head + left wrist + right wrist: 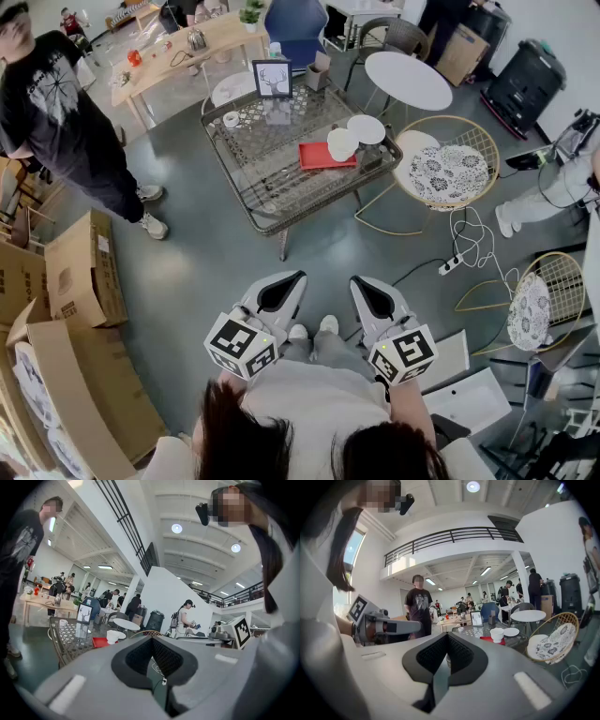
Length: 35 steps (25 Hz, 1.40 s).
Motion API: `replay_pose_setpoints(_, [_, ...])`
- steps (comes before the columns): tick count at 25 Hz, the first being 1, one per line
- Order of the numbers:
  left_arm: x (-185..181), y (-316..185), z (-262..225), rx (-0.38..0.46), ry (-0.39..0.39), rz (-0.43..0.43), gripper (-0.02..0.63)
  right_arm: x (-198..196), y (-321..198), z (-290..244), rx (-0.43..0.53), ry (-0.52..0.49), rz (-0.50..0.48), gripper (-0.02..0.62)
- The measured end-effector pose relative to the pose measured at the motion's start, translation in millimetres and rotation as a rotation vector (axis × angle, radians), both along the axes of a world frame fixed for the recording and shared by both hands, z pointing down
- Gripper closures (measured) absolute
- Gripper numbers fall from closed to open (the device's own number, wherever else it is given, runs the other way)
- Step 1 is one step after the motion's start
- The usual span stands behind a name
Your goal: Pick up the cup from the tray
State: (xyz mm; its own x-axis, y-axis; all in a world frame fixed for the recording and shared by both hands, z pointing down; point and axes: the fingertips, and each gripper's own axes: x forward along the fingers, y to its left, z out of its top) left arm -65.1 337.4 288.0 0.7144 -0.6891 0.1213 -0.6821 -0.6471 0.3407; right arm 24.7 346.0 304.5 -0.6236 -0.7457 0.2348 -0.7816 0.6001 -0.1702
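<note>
Head view: white cup (342, 143) on red tray (314, 159), mesh tabletop (267, 187); well apart from left gripper (301, 275) and right gripper (355, 279).
Left gripper view: fingers (136, 656) together, empty.
Right gripper view: fingers (461, 653) together, empty.
Cup probably light, rigid, breakable, slick; pinch across the rim.

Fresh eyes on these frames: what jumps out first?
The left gripper and right gripper are held low in front of the person's waist, jaws shut and empty, well short of the work. Ahead, on the wire table, a red tray carries the white cup, with a white plate just beyond. A bystander in a black T-shirt stands at the left.
</note>
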Motion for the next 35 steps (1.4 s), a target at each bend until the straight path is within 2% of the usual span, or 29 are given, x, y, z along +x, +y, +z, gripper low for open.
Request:
replay_pose_setpoints(4, [5, -2, 2, 0.013, -0.057, 0.016, 0.598, 2, -4, -2, -0.006, -0.023, 0.009, 0.571])
replay_pose_setpoints(12, [17, -4, 3, 0.014, -0.060, 0.044, 0.598, 8, -9, -7, 0.010, -0.022, 0.017, 0.571])
replay_pose_setpoints(17, [24, -9, 6, -0.003, -0.051, 0.039, 0.598, 13, -16, 0, -0.020, -0.040, 0.010, 0.569])
replay_pose_setpoints(18, [25, -11, 8, -0.010, -0.052, 0.036, 0.598, 12, -17, 2, -0.027, -0.029, -0.012, 0.552])
replay_pose_setpoints(20, [29, -14, 12, -0.017, -0.066, 0.053, 0.598, 10, -20, 4, -0.026, -0.023, -0.064, 0.336])
replay_pose_setpoints(21, [34, -15, 13, -0.015, -0.077, 0.075, 0.589, 11, -23, 2, -0.017, -0.038, -0.079, 0.296])
replay_pose_setpoints(23, [42, -19, 16, -0.011, -0.102, 0.106, 0.537, 19, -31, -5, 0.006, -0.086, -0.079, 0.293])
replay_pose_setpoints(26, [50, -30, 22, -0.021, -0.123, 0.102, 0.464, 33, -45, -10, 0.020, -0.122, -0.084, 0.219])
replay_pose_setpoints(35, [69, -73, 34, -0.048, -0.159, -0.024, 0.474, 60, -79, 2, 0.010, -0.109, -0.134, 0.218])
